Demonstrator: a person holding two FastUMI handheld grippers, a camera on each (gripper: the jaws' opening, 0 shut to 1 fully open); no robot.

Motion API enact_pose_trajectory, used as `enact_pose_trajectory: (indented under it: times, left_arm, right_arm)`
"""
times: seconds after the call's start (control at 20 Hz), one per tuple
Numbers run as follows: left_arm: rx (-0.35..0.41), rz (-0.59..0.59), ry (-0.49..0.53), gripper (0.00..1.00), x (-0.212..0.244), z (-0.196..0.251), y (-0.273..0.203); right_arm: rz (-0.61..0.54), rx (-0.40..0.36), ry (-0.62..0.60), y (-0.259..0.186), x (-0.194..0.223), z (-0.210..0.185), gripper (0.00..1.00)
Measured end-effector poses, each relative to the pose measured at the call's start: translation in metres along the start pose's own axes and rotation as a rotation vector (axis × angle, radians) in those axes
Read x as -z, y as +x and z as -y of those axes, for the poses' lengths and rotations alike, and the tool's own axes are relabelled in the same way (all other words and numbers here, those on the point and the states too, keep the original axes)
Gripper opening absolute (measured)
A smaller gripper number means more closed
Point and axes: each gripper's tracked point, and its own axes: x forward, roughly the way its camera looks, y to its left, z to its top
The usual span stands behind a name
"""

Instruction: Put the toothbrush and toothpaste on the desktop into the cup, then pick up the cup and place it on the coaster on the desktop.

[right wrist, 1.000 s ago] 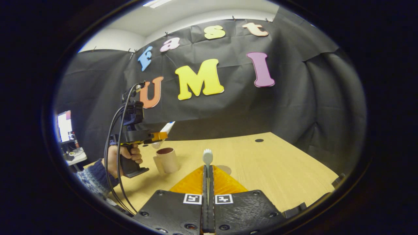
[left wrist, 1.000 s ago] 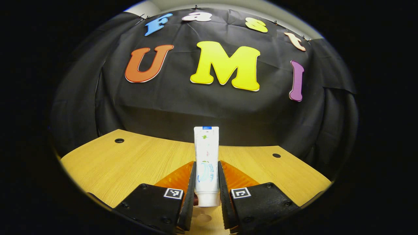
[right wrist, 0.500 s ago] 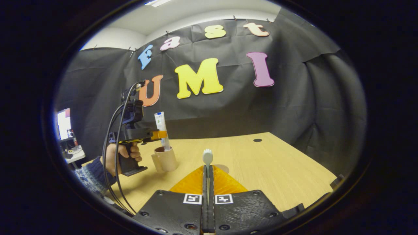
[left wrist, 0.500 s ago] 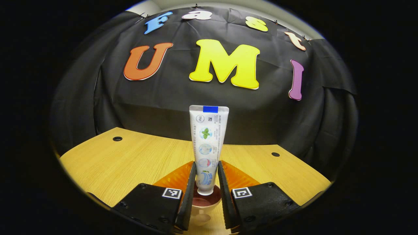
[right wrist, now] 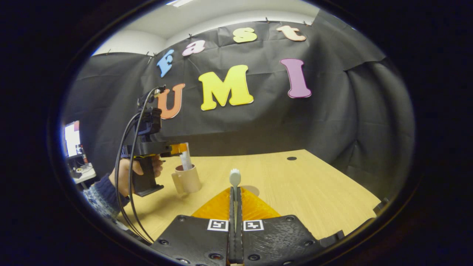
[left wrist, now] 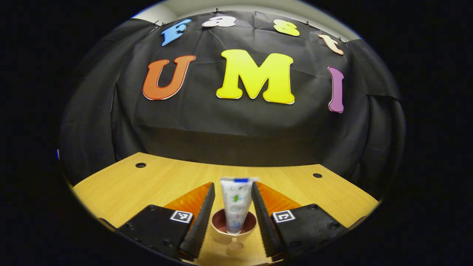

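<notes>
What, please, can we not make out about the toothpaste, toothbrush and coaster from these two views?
- Toothpaste, left gripper view: motion-blurred, its lower end hidden inside the cup, so whether it rests on the bottom is unclear.
- Toothbrush, right gripper view: just the head shows; the handle is hidden between the right gripper fingers.
- Coaster, right gripper view: mostly hidden behind that gripper.

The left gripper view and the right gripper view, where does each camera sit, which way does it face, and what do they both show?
Left gripper view: rides on the left gripper, looking forward across the desktop at the booth wall; its open fingers flank the toothpaste standing in the cup.
Right gripper view: rides on the right gripper, shut on the toothbrush, facing the wall; the person's hand holds the left gripper beside the cup.
Shared: cup, toothpaste, desktop, left gripper.
</notes>
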Motion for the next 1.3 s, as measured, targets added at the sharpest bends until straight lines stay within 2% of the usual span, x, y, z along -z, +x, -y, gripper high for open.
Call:
enact_pose_trajectory:
  times: [0.05, 0.1, 0.3, 0.65, 0.95, 1.3]
  left_arm:
    - [-0.001, 0.001, 0.017, 0.67, -0.003, 0.001, -0.004]
    - [-0.004, 0.002, 0.031, 0.88, -0.006, 0.001, -0.009]
    - [-0.006, 0.054, 0.067, 1.00, -0.024, -0.001, -0.029]
    - [-0.019, 0.092, 0.042, 1.00, -0.029, -0.027, -0.071]
    - [-0.057, 0.047, 0.039, 1.00, 0.005, -0.063, -0.097]
    - [-0.056, 0.016, 0.011, 1.00, 0.036, -0.084, -0.116]
  right_arm:
    - [0.001, 0.000, -0.004, 0.000, -0.001, -0.002, 0.00]
    - [0.002, 0.001, -0.007, 0.004, -0.004, -0.003, 0.00]
    - [0.006, -0.001, -0.025, 0.013, -0.011, -0.013, 0.00]
    - [0.044, -0.057, -0.052, 0.051, -0.053, -0.052, 0.00]
    - [0.037, -0.126, -0.027, 0.115, -0.089, -0.093, 0.00]
    - [0.022, -0.209, -0.033, 0.178, -0.115, -0.151, 0.00]
